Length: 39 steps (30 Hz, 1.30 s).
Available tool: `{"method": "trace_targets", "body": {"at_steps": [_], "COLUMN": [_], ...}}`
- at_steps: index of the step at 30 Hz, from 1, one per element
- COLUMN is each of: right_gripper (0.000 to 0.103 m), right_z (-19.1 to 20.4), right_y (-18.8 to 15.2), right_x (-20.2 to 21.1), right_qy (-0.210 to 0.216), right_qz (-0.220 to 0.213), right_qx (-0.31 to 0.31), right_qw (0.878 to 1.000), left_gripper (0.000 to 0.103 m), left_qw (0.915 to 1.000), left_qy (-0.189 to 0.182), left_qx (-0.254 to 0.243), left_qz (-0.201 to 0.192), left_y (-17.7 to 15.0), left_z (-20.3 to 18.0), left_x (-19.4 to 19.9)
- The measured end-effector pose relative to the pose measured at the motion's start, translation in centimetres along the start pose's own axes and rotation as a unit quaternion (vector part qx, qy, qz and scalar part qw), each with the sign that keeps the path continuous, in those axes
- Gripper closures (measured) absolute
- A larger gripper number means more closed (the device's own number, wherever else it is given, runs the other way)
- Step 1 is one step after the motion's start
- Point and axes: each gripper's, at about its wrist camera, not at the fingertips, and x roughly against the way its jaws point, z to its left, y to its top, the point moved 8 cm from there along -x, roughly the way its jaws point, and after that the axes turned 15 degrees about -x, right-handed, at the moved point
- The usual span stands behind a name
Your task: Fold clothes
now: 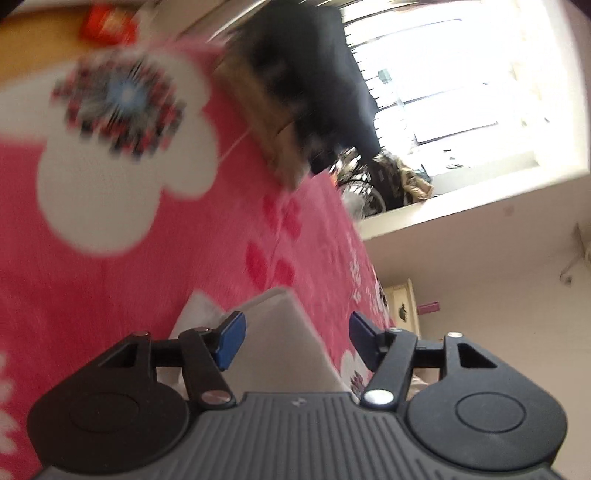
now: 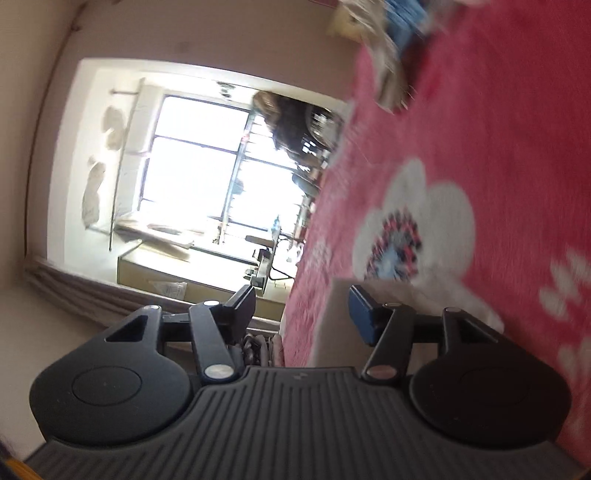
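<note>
On a bed: a pink bedspread [image 1: 129,295] printed with large white flowers, spread flat and filling much of both wrist views, evidently serving as the folding surface. Beyond it, a bright barred window [image 2: 199,177] with clutter on its sill; both views are rolled sideways and blurred, so detail is poor. A dark garment [image 1: 332,81] hangs or stands by the window, identity uncertain. A light grey cloth [image 1: 288,343], the task's item, lies on the bedspread directly ahead of both grippers; one straight edge and a corner show, which suits either a folded piece or one laid out flat. Left gripper [image 1: 297,339]: blue pads spread apart with the cloth between them, not pinched, by appearance poised over the cloth. Right gripper [image 2: 302,308]: jaws likewise apart, the cloth's corner at its right pad, nothing held. A small red object [image 1: 107,24] sits at the bed's far side. Pale markings on the bedspread may be writing; nothing is legible, and no brand or label can be read.
</note>
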Motion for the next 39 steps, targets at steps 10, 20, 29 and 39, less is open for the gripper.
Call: {"method": "trace_targets", "body": {"at_steps": [10, 20, 29, 39], "right_gripper": [0.07, 0.075, 0.077, 0.077], "right_z": [3.5, 1.3, -0.2, -3.2], "right_y": [-8.8, -13.6, -11.7, 1.2], "right_x": [-0.5, -6.8, -7.9, -7.1], "right_qy": [-0.087, -0.106, -0.09, -0.148], "right_qz": [0.091, 0.15, 0.155, 0.032], "right_qx": [0.397, 0.547, 0.506, 0.306], "right_qw": [0.909, 0.816, 0.844, 0.94], "left_gripper": [0.046, 0.051, 0.049, 0.049], "left_qw": [0.8634, 0.8392, 0.8465, 0.8459], "left_qy": [0.003, 0.078, 0.123, 0.126], "left_qx": [-0.501, -0.533, -0.513, -0.513], "left_qz": [0.063, 0.072, 0.075, 0.071], "left_y": [-8.6, -10.4, -9.3, -9.5], "left_z": [-14.7, -11.7, -8.0, -7.8], "left_x": [-2.8, -9.7, -10.0, -10.4]}}
